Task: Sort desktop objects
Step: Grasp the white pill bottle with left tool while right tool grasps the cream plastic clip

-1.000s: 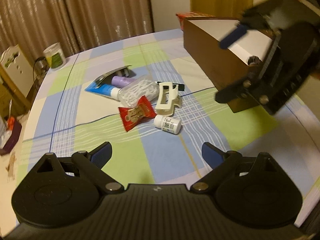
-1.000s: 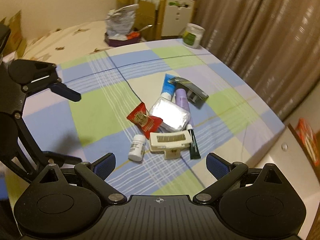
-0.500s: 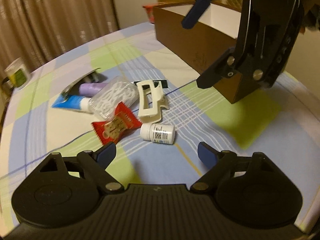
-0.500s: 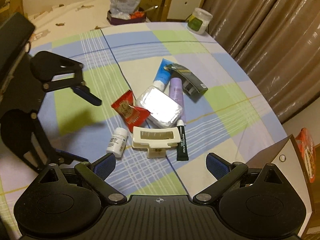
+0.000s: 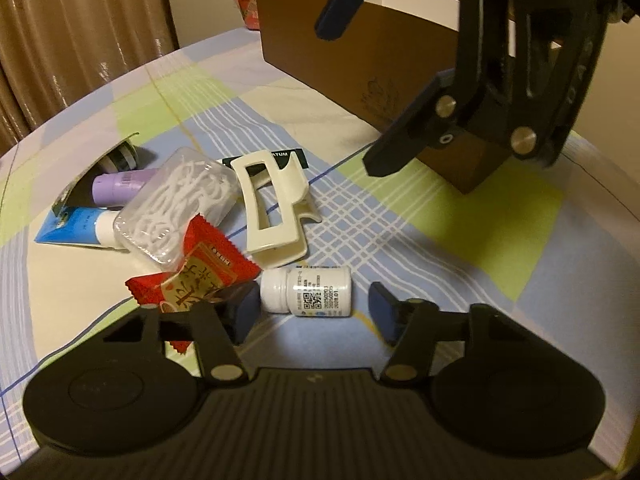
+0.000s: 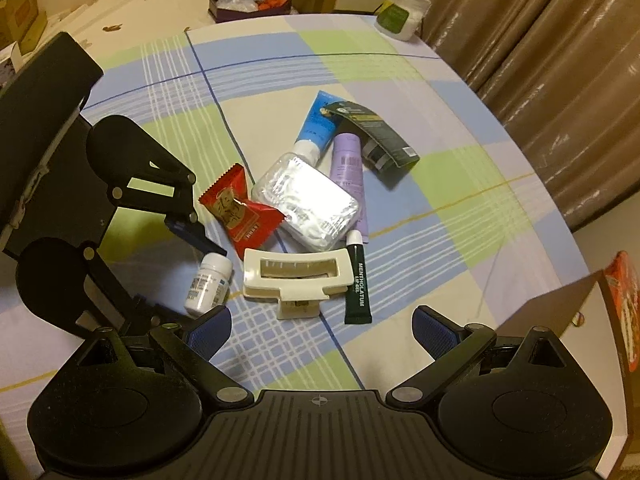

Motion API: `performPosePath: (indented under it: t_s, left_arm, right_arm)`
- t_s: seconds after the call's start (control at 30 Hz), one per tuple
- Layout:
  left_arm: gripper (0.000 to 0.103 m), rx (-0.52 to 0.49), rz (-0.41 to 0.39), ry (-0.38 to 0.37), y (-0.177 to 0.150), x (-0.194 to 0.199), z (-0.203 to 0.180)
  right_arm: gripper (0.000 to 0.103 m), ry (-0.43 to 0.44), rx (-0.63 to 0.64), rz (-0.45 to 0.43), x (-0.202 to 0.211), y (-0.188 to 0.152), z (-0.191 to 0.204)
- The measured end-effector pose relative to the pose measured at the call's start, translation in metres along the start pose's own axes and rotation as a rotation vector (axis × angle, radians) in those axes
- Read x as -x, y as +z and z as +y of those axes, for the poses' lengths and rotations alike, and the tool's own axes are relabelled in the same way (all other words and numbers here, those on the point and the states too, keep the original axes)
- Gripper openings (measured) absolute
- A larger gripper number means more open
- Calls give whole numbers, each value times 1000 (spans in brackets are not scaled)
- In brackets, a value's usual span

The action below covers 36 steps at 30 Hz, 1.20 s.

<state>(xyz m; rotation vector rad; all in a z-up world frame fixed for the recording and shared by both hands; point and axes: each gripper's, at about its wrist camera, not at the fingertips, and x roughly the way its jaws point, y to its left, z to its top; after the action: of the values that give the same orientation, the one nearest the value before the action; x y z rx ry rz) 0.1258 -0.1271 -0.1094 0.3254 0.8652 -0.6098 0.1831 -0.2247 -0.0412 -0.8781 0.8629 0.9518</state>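
Left gripper [image 5: 314, 312] jaws spread around small white bottle [image 5: 310, 295] lying sideways, red snack packet [image 5: 196, 278] beside — brown box [image 5: 360, 60] behind

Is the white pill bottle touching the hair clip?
Apart. The right wrist view shows a strip of tablecloth between the white pill bottle and the cream hair clip.

Left claw [image 5: 314, 312] low, jaws apart; right claw [image 6: 322, 330] raised (also spread).
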Motion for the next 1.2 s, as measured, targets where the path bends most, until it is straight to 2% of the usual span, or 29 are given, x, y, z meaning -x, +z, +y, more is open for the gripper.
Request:
performPosePath:
  t_s: [0.13,0.43,0.6,0.87,1.1,1.13,1.17,1.2]
  left_arm:
    - [41,30,-12,-9,-2,7,4]
    - [41,121,-37,63,-18,43,11]
    - [41,151,-52,84,-24,56,10]
    - [41,201,-72,90,-32,58,13]
    - [41,208,-65,89,-36,60,15]
    - [41,211,-64,90,-36,60,15]
    - [41,212,-63,90,-37,59,16]
    - [41,213,-62,90,-37,59,16]
  right_arm:
    - [99,32,30,19,-13,7,0]
    - [99,117,113,61,-49,27,-1]
    - [99,137,142,103,-67,34,-6]
    - [99,159,140,149,-88,37,-3]
    - [99,169,78,159,-94,37,-12]
    - [94,171,67,158,-95,37,-13]
    - [86,169,57,157,-94,36,-14]
    - [86,168,42,155,-93,35,-16]
